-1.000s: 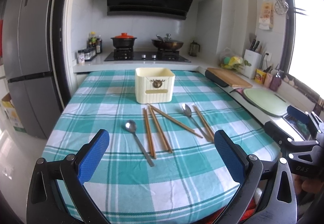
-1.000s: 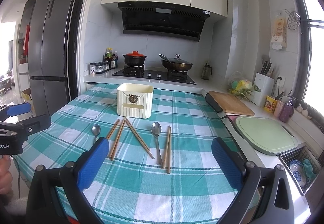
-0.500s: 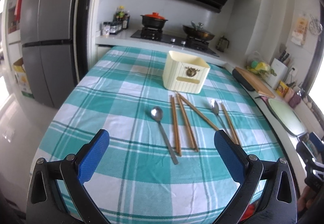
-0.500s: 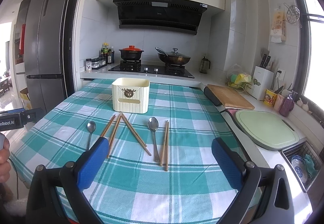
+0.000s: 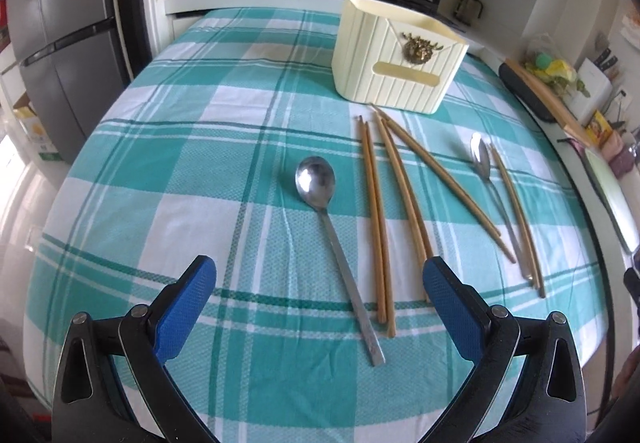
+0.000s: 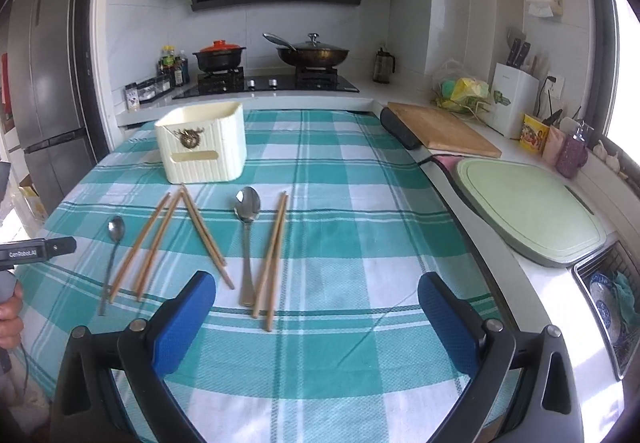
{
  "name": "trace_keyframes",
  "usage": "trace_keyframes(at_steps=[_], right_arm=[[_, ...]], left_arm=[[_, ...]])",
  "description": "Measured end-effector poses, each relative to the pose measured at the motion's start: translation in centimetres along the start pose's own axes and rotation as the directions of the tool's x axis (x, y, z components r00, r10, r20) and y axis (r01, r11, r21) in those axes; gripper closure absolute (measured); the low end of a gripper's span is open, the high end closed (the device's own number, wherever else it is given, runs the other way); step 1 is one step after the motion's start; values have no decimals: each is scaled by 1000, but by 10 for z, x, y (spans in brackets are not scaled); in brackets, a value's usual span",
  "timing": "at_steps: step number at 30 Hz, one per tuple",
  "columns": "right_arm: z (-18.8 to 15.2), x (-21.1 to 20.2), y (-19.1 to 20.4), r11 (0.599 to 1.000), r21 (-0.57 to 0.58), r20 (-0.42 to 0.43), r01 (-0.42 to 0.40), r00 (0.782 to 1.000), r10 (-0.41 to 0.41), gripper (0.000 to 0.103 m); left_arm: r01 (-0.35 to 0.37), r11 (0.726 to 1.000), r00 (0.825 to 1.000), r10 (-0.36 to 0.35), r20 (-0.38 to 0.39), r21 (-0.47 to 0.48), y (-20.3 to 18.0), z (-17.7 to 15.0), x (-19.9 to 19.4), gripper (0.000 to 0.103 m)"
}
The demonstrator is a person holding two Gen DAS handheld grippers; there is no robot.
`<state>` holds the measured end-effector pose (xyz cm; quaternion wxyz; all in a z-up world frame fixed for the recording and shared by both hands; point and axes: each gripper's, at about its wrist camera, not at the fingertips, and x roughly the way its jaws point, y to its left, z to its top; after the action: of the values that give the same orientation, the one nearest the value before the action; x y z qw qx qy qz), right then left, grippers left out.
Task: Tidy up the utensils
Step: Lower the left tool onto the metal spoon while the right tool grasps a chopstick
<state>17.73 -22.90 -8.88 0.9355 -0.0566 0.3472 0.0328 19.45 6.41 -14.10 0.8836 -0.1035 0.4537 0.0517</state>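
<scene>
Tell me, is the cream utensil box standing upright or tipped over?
Upright. The cream utensil box rests on its base on the checked tablecloth, open top facing up.

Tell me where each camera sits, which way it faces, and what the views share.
Left wrist: on the left gripper, low over the near table edge, facing a spoon; only its open jaws show.
Right wrist: on the right gripper, higher, facing the stove; open jaws, and a hand at far left.
Shared: cream holder, chopsticks, checked cloth.
</scene>
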Motion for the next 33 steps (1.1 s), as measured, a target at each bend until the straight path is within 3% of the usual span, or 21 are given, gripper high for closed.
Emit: trace_keyframes(at_steps=[3, 5, 10, 16, 21, 24, 28, 33], right_arm=[[1, 46, -1, 1000, -16, -93, -17, 996, 15, 2], [3, 70, -1, 998, -7, -136, -59, 989, 57, 19], [6, 111, 9, 985, 5, -230, -170, 959, 166, 46], [4, 130, 22, 969, -4, -289, -249, 928, 237, 56], [1, 141, 31, 969, -45, -324, -243, 921, 216, 67], [1, 140, 37, 969, -96, -321, -225, 929, 184, 75], [4, 144, 38, 973, -120, -310, -196, 939, 151, 94], [1, 142, 20, 992, -42, -302, -119, 948, 101, 96]], left_arm=[[-35, 999, 999, 35, -27, 0, -2, 5, 19, 0], [-51, 999, 998, 52, -31, 5, -4, 7, 25, 0], [-105, 994, 994, 106, -41, 8, -6, 8, 39, 0], [-137, 991, 990, 137, -40, 15, -8, 7, 47, 0], [-159, 987, 986, 159, -51, 16, -9, 5, 56, 0], [-172, 985, 983, 173, -60, 27, -10, 2, 61, 0], [-177, 983, 982, 180, -62, 48, -10, -4, 63, 0], [-189, 980, 979, 194, -63, 68, 8, -11, 55, 0]])
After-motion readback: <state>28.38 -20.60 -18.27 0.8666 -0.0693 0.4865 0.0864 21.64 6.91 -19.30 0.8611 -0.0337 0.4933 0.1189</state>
